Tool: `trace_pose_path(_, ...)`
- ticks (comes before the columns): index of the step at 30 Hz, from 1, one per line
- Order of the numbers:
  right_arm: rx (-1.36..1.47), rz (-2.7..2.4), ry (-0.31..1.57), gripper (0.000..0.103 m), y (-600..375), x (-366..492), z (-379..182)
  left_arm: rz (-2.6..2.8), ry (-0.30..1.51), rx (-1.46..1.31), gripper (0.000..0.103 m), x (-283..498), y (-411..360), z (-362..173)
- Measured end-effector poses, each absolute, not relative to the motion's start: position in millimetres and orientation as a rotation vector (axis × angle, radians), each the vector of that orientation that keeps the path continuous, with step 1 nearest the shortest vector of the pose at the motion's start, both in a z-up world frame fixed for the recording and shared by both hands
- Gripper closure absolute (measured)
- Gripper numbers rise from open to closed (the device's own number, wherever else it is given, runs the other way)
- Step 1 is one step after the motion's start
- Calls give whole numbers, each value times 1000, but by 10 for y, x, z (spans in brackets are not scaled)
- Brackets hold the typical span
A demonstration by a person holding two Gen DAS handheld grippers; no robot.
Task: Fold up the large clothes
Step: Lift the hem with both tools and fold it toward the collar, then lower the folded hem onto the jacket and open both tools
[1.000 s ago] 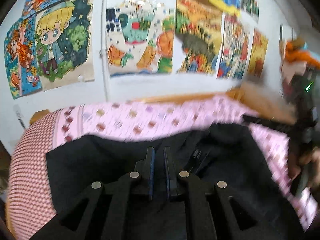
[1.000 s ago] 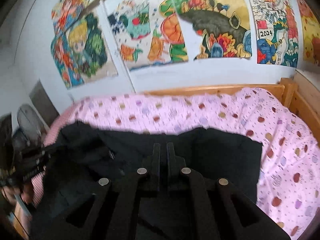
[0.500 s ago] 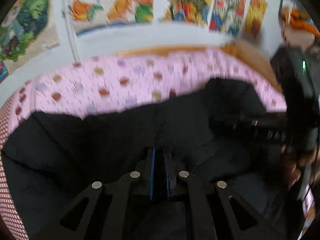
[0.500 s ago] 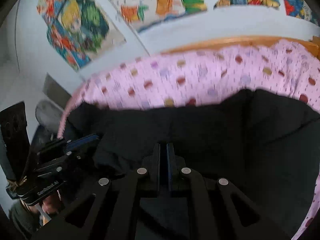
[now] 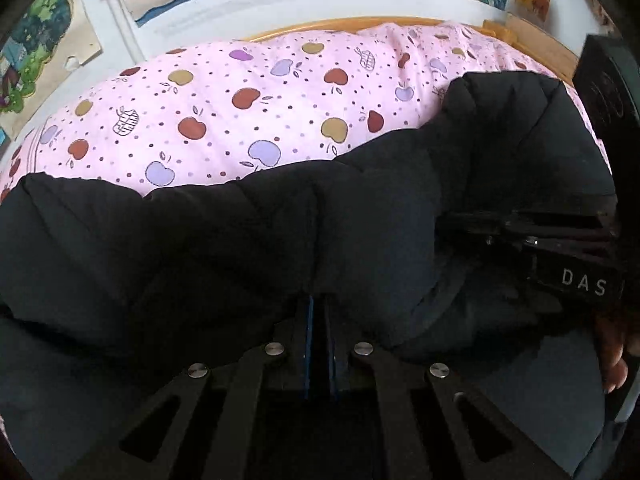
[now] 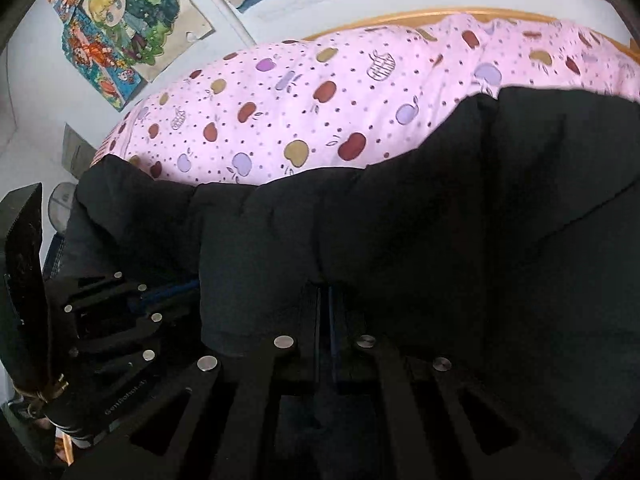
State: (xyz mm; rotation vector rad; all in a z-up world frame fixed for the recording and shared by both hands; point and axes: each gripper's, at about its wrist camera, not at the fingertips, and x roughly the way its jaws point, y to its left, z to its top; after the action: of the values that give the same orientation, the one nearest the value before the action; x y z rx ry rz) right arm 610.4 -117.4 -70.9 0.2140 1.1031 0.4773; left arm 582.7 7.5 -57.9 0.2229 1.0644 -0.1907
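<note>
A large black padded garment (image 5: pixel 240 232) lies on a bed and fills the lower half of both views (image 6: pixel 440 220). My left gripper (image 5: pixel 318 300) is shut on a fold of the black garment, its fingertips hidden under the cloth. My right gripper (image 6: pixel 324 292) is shut on the black garment the same way. The right gripper shows at the right of the left wrist view (image 5: pixel 520 232), its fingers pushed into the cloth. The left gripper shows at the lower left of the right wrist view (image 6: pixel 132 308).
A pink sheet with an apple print (image 5: pixel 240 112) covers the bed behind the garment (image 6: pixel 320 112). A wooden bed frame (image 5: pixel 340 24) runs along the white wall with coloured posters (image 6: pixel 132 28). A hand (image 5: pixel 612 360) holds the right gripper.
Both grippers have moved forward and down towards the far side of the bed, carrying the garment's near edge over itself. The two grippers have come closer together.
</note>
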Motion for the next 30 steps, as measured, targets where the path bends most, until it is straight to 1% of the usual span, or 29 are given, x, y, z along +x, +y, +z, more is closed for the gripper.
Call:
trace_pose_path(5,264,483,1018,101,-1249,5976,-617,-213,983,145,97,5651,201,-389)
trace_pose_path(8,283,475,976,99,-1320,5875,-492,-206,964,69,97,5589,296,-270)
trace_pose_path(12,286,417,969,98,-1393,5749,-328,-154,959,-45,97,5500,444,-91)
trace_pose_path(13,271,399,965,98,-1391,5713,-271,-142,956,-55,96,5467,462,-55)
trace_pose_path(15,237,381,952,95,-1394,5642,-169,-128,948,-66,90,5398,475,24)
trace_pose_path(16,218,369,944,85,-1408,5609,-118,-126,945,-68,83,5388,489,42)
trace_pose_path(17,206,362,932,69,-1438,5572,-61,-124,940,-72,72,5347,491,84)
trace_pose_path(18,205,363,922,61,-1476,5538,-21,-123,936,-79,66,5289,491,127)
trace_pose_path(19,210,367,908,50,-1534,5476,35,-123,930,-90,51,5268,498,168)
trace_pose_path(20,210,366,893,48,-1565,5433,107,-120,917,-112,38,5186,533,223)
trace_pose_path(22,198,355,877,47,-1594,5372,234,-113,898,-161,29,5122,568,325)
trace_pose_path(23,190,347,874,46,-1614,5344,291,-113,893,-185,26,5094,598,371)
trace_pose_path(26,153,311,852,37,-1649,5252,439,-89,881,-209,20,4992,648,495)
trace_pose_path(30,98,283,824,31,-1710,5064,628,-58,863,-218,14,4824,686,632)
